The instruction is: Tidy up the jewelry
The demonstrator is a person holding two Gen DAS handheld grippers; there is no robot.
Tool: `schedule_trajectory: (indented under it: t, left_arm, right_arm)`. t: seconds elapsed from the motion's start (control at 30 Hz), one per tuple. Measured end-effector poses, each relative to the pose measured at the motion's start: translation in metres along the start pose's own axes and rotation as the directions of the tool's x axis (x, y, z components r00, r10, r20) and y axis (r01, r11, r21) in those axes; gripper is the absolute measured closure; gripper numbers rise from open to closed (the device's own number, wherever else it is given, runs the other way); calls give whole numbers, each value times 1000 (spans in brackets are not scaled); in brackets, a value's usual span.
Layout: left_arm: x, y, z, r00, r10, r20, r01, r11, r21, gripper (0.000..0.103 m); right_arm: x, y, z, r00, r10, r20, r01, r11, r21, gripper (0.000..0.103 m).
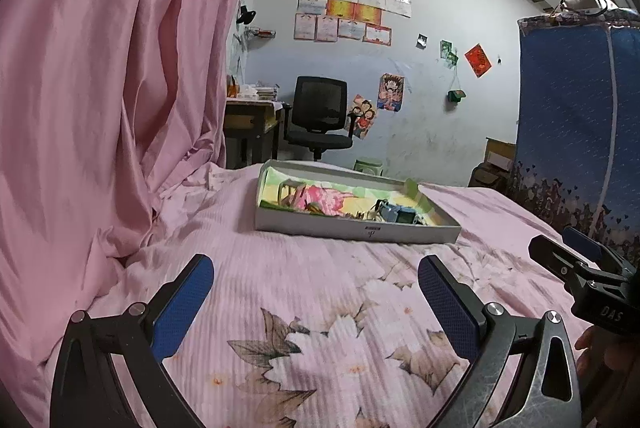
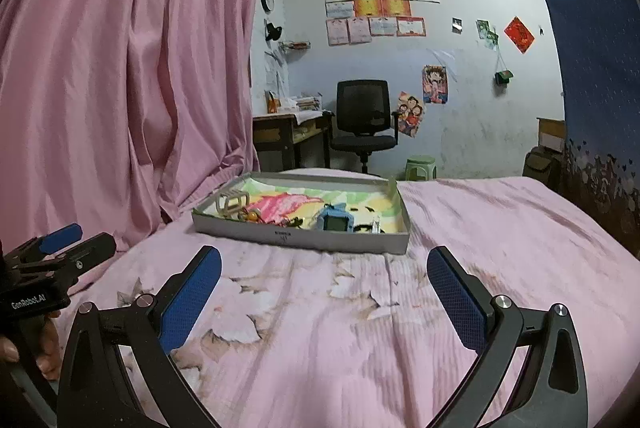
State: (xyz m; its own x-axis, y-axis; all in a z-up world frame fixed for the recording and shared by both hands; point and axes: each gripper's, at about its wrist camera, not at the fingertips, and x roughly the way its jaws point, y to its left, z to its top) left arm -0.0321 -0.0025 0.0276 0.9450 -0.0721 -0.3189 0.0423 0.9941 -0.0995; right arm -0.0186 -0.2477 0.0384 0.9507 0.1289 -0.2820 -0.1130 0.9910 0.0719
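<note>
Bed sheet: pink cloth, ribbed, matt. Curtain: smooth pink cloth, slight sheen. Box: grey matt cardboard. Fingers: blue textured pads, black matt frame.

My left gripper has two black metal arms with blue bumpy pads on the insides. Round silver screws sit at the joints. My right gripper looks the same: black arms, blue pads, shiny screws. From the side, one black body says "DAS" in white letters, and the other says "GenRobot.AI".
</note>
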Motion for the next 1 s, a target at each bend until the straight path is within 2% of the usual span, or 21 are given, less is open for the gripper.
schedule_trajectory:
  t: [0.27, 1.0]
  left_arm:
    - [8, 2, -10, 1000, 10, -18, -10, 1000, -4, 0]
    - [10, 2, -12, 1000, 7, -16, -7, 1000, -1, 0]
  right_arm:
    - [5, -6, -9, 1000, -21, -22, 21, 1000, -7, 2]
    - [7, -5, -8, 999, -26, -26, 26, 1000, -3, 2]
